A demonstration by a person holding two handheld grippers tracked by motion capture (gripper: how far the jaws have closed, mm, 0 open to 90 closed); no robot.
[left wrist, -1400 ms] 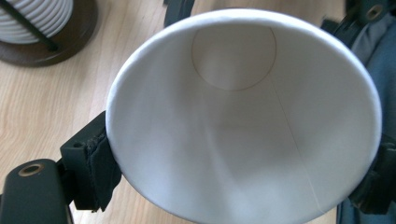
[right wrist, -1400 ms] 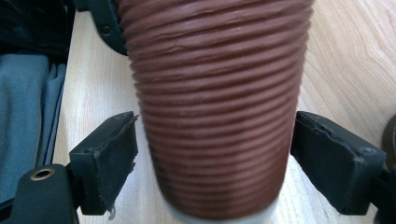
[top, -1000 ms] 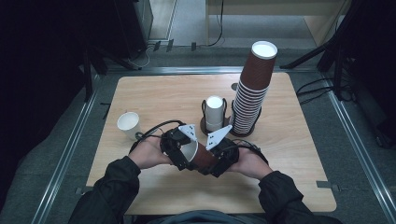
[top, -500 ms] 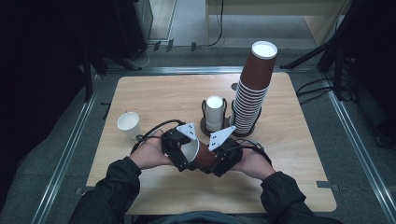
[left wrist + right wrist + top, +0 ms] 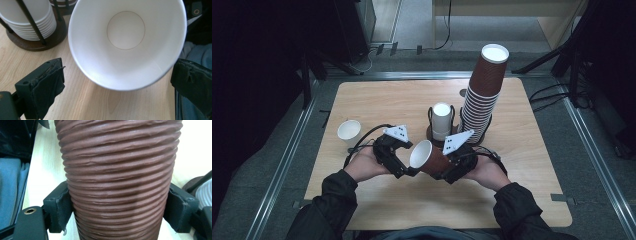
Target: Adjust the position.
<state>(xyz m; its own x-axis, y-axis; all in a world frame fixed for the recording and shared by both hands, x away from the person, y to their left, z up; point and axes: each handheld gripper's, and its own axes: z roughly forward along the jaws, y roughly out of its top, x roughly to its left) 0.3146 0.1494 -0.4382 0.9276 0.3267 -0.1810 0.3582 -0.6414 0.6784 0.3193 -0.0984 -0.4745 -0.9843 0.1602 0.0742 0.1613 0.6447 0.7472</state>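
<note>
The right gripper point(image 5: 120, 215) is clamped on a ribbed brown cup point(image 5: 120, 175), its pads pressed into the corrugated sleeve on both sides, so the cup lies tilted between the two hands with its mouth toward the left gripper point(image 5: 117, 82). That one has just been opening: its worn black jaws stand wide, clear of the smooth white rim point(image 5: 125, 86) ahead of them. This looks like a handover just completed, right side keeping the cup. Next it likely needs carrying to the stack point(image 5: 482, 100) beyond, or standing upright beside the small white cup point(image 5: 349, 132).
</note>
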